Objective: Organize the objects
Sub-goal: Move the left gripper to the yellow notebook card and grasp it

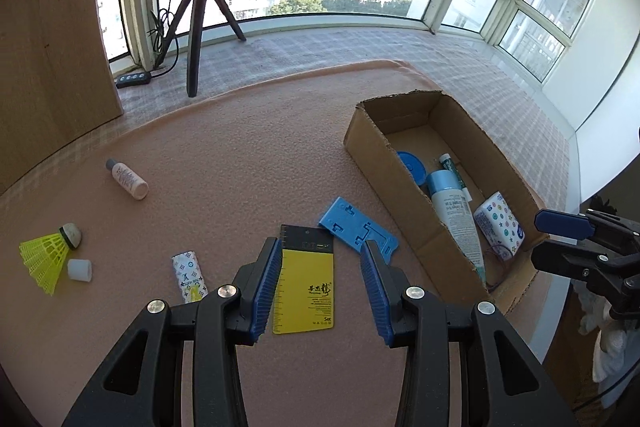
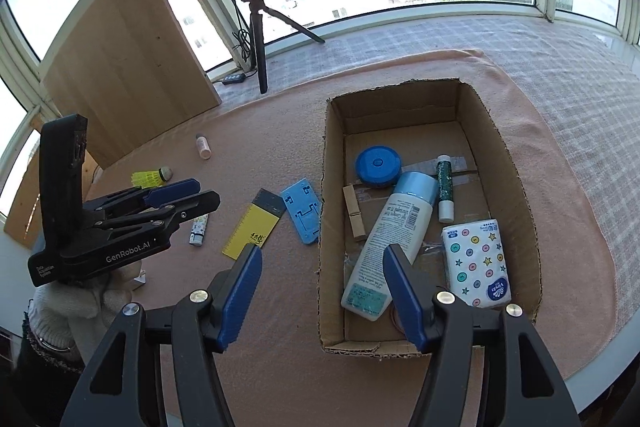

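**Both claws empty over a half-sorted table**

The left gripper (image 1: 320,259) hangs with its jaws spread and nothing between them, above the yellow card (image 1: 306,285), whose left edge its blue pad covers. The blue plastic bracket (image 1: 356,227) just beside the card is partly hidden by the other pad. Farther left lie a patterned lighter (image 1: 189,275), a white cap (image 1: 80,270), a yellow shuttlecock (image 1: 48,255) and a small pink bottle (image 1: 127,179).

The right gripper (image 2: 322,269) also stands parted and empty, astride the near-left wall of the cardboard box (image 2: 332,211). Inside lie a white tube (image 2: 390,247), tissue pack (image 2: 476,263), glue stick (image 2: 445,187), blue round tin (image 2: 378,165) and wooden clothespin (image 2: 354,213). A thin reddish loop beneath the right pad is too hidden to identify.
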Demonstrator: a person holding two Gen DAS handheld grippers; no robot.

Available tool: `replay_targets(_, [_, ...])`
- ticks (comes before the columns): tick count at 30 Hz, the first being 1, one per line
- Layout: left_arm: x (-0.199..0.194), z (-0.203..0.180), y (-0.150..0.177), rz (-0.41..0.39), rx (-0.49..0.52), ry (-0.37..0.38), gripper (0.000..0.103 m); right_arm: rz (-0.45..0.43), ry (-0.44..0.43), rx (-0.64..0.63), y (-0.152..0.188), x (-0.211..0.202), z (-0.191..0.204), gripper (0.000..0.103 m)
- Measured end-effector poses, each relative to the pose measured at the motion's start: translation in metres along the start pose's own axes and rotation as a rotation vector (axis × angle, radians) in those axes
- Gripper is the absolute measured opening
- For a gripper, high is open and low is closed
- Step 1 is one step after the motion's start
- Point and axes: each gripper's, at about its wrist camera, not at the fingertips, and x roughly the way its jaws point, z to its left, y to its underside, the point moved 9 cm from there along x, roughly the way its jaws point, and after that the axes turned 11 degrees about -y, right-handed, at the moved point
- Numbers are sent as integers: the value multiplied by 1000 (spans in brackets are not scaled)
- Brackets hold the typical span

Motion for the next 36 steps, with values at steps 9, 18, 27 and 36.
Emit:
replay_targets(9, [26, 16, 37, 103, 26, -4, 57, 8, -58, 60, -3, 26, 27, 59])
replay_targets(18, [73, -20, 42, 183, 144, -56, 65, 0, 75, 5, 11, 11, 16, 59])
replay_targets(27, [91, -24, 43, 196, 202, -147, 64, -42, 130, 21, 23, -16, -8, 59])
replay_targets(36, [89, -25, 44, 195, 164, -129, 53, -70, 150, 56, 32, -36, -30, 59])
